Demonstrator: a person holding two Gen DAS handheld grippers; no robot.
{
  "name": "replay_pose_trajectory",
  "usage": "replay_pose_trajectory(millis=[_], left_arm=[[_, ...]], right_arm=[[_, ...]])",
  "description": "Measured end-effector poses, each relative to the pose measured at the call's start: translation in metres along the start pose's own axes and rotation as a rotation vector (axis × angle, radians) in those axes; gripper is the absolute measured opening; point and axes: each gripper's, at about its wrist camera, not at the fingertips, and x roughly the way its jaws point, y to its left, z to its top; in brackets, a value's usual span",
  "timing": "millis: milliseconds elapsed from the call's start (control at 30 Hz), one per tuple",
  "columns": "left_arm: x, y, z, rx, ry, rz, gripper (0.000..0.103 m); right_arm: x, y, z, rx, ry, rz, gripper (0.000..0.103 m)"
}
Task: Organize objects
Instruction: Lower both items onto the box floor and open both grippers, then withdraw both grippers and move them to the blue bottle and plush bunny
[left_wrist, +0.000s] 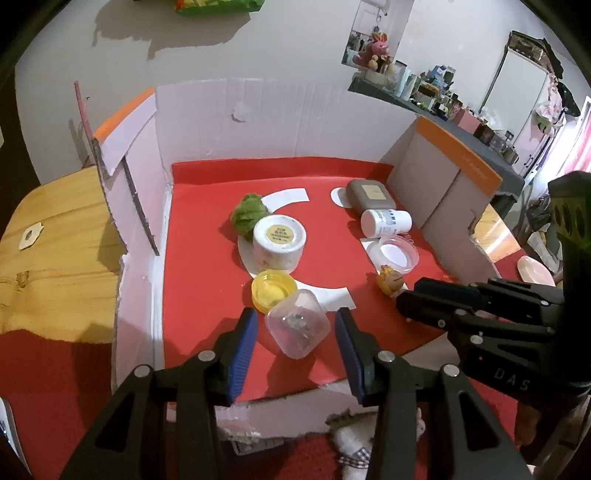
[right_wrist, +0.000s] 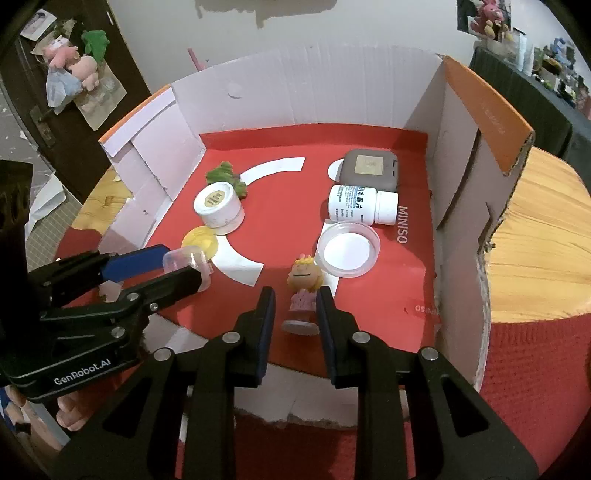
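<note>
A clear plastic jar (left_wrist: 297, 326) lies tilted on the red floor of the cardboard box (left_wrist: 207, 280). My left gripper (left_wrist: 296, 314) brackets it, open, with a thin gap at each blue pad. In the right wrist view the jar (right_wrist: 184, 258) also sits between the left gripper's (right_wrist: 181, 264) fingers. A small blonde figurine in a pink dress (right_wrist: 303, 291) stands on its base near the box's front edge, and my right gripper (right_wrist: 295, 295) is shut on its body. From the left wrist view only the figurine's head (left_wrist: 389, 280) shows past the right gripper (left_wrist: 404, 301).
On the red floor are a yellow cap (left_wrist: 273, 290), a white round tub (left_wrist: 279, 243), a green fuzzy clump (left_wrist: 249, 214), a grey case (left_wrist: 369, 197), a white pill bottle (left_wrist: 386, 221) on its side and a clear shallow dish (left_wrist: 397, 253). Cardboard walls (right_wrist: 458, 155) enclose three sides.
</note>
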Motion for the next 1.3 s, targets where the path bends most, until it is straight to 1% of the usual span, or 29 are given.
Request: replay_pose_trajectory(millis=[100, 133, 567, 633, 667, 700, 733, 900, 1067, 1100, 1133, 1200, 1300], left_arm=[[-0.005, -0.001, -0.001, -0.004, -0.010, -0.001, 0.054], [-0.007, -0.001, -0.001, -0.004, -0.018, 0.000, 0.055], [-0.025, -0.004, -0.007, -0.013, -0.048, -0.014, 0.055], [-0.028, -0.003, -0.008, -0.015, -0.053, -0.015, 0.054], [-0.029, -0.003, -0.008, -0.016, -0.055, -0.016, 0.055], [-0.030, -0.003, -0.009, -0.018, -0.057, -0.016, 0.057], [-0.032, -0.003, -0.009, -0.020, -0.062, -0.016, 0.059], [-0.038, -0.002, -0.011, -0.025, -0.075, -0.015, 0.060], [-0.043, -0.002, -0.014, -0.020, -0.086, 0.002, 0.060], [-0.044, -0.002, -0.014, -0.021, -0.086, 0.001, 0.061], [-0.045, -0.002, -0.015, -0.024, -0.088, 0.001, 0.065], [-0.047, -0.001, -0.017, -0.029, -0.096, 0.007, 0.071], [-0.049, -0.001, -0.018, -0.032, -0.099, 0.008, 0.071]], right_arm=[[-0.003, 0.002, -0.002, 0.000, -0.005, 0.001, 0.023], [-0.005, 0.003, -0.002, 0.000, -0.009, 0.002, 0.023], [-0.021, 0.010, -0.008, 0.005, -0.034, 0.005, 0.023], [-0.023, 0.011, -0.009, 0.006, -0.038, 0.005, 0.029], [-0.025, 0.012, -0.010, 0.006, -0.041, 0.005, 0.041], [-0.026, 0.012, -0.010, 0.006, -0.045, 0.005, 0.061], [-0.029, 0.013, -0.011, 0.004, -0.058, 0.003, 0.066], [-0.038, 0.017, -0.014, -0.002, -0.079, -0.001, 0.067], [-0.044, 0.019, -0.017, -0.009, -0.087, -0.007, 0.067], [-0.045, 0.020, -0.018, -0.009, -0.089, -0.008, 0.067], [-0.046, 0.020, -0.019, -0.009, -0.091, -0.009, 0.067], [-0.049, 0.021, -0.022, -0.012, -0.096, -0.009, 0.067], [-0.055, 0.024, -0.025, -0.018, -0.106, -0.011, 0.069]])
